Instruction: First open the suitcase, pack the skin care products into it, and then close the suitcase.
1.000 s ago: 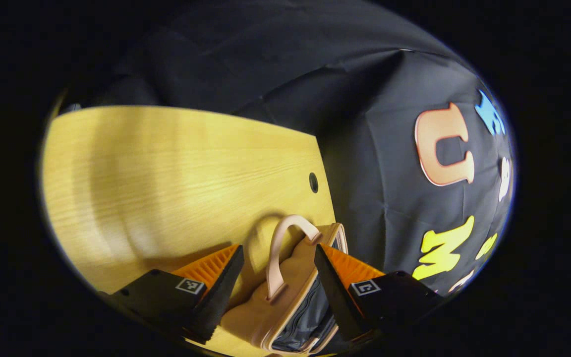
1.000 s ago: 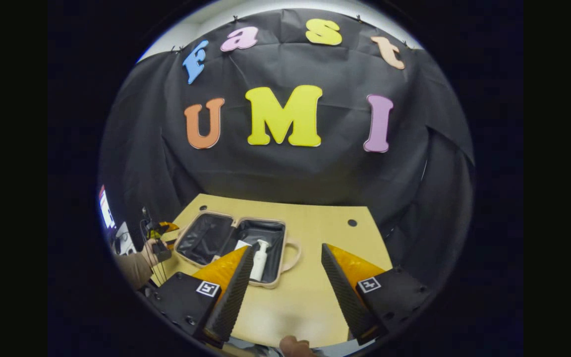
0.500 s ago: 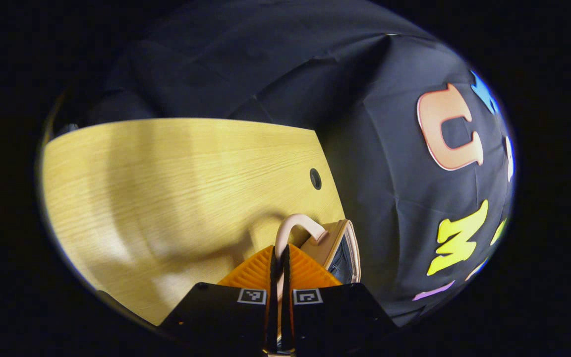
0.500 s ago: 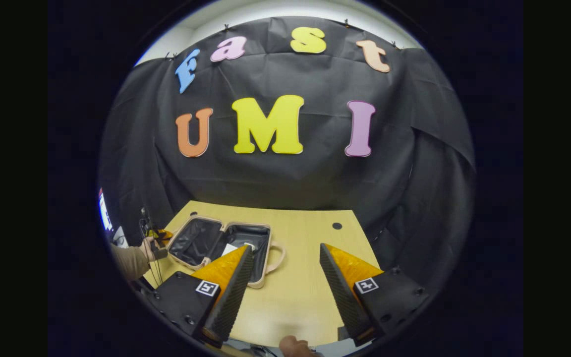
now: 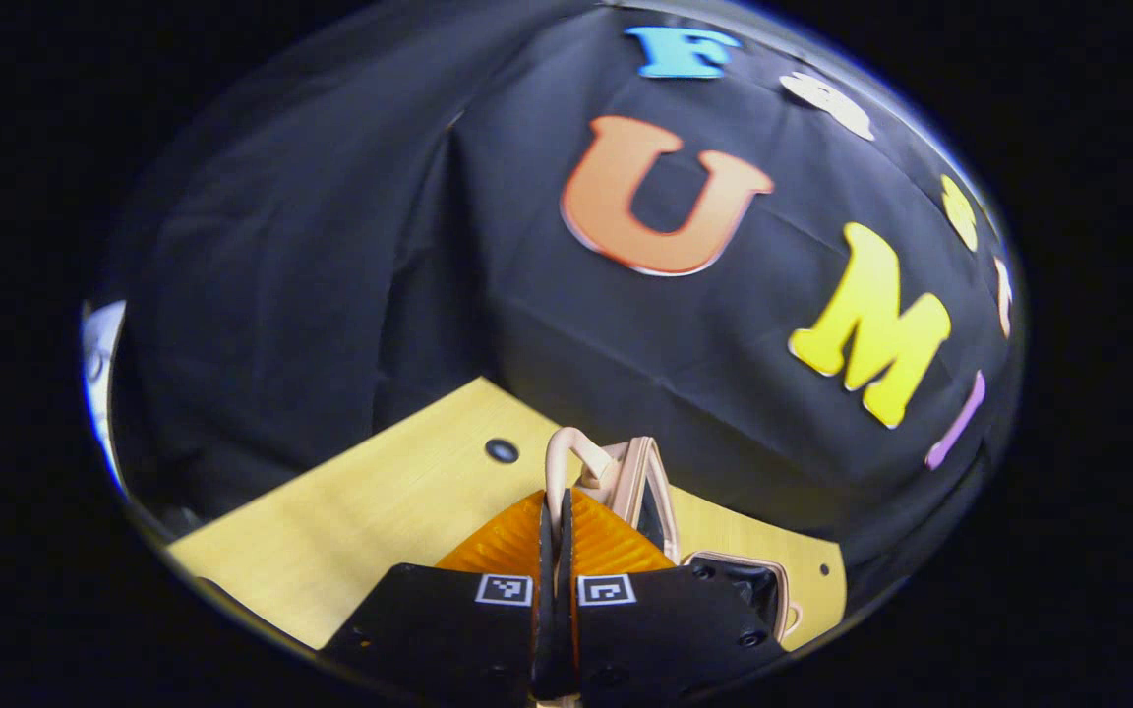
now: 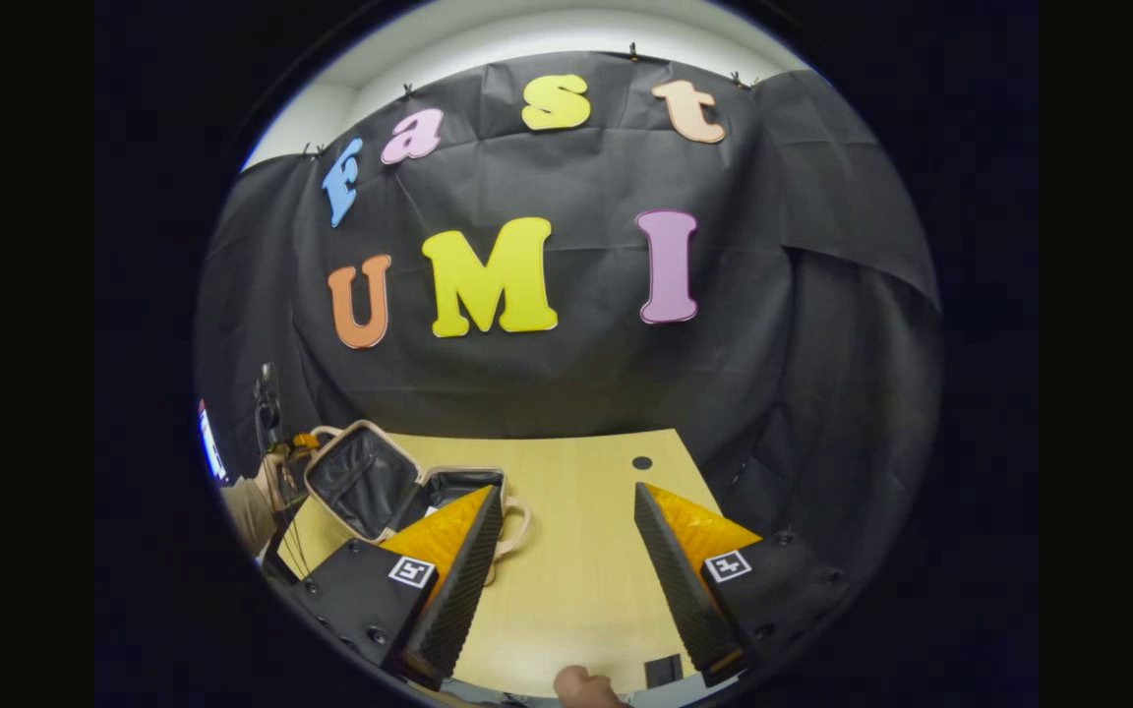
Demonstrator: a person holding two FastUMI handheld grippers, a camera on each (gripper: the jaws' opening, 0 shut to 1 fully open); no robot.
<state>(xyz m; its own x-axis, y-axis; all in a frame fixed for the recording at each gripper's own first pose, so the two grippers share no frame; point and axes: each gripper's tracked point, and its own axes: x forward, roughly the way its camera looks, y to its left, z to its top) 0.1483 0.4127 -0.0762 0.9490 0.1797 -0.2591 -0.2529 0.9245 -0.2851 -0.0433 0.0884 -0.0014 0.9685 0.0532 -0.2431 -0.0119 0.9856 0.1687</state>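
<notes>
1. Now that my left gripper [image 5: 555, 551] has clenched on the lid handle [image 5: 566, 454], the suitcase [image 6: 399, 487] lid has swung up from flat since a second ago.
2. Closing is under way; the lid stands half raised over the base on the counter [image 6: 576, 551].
3. My right gripper [image 6: 566, 580] hangs released, suitcase just left of it, untouched.

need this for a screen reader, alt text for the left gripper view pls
The left gripper has its fingers shut on the handle of a suitcase lid raised off the wooden table, with the booth's black cloth wall behind.
</notes>
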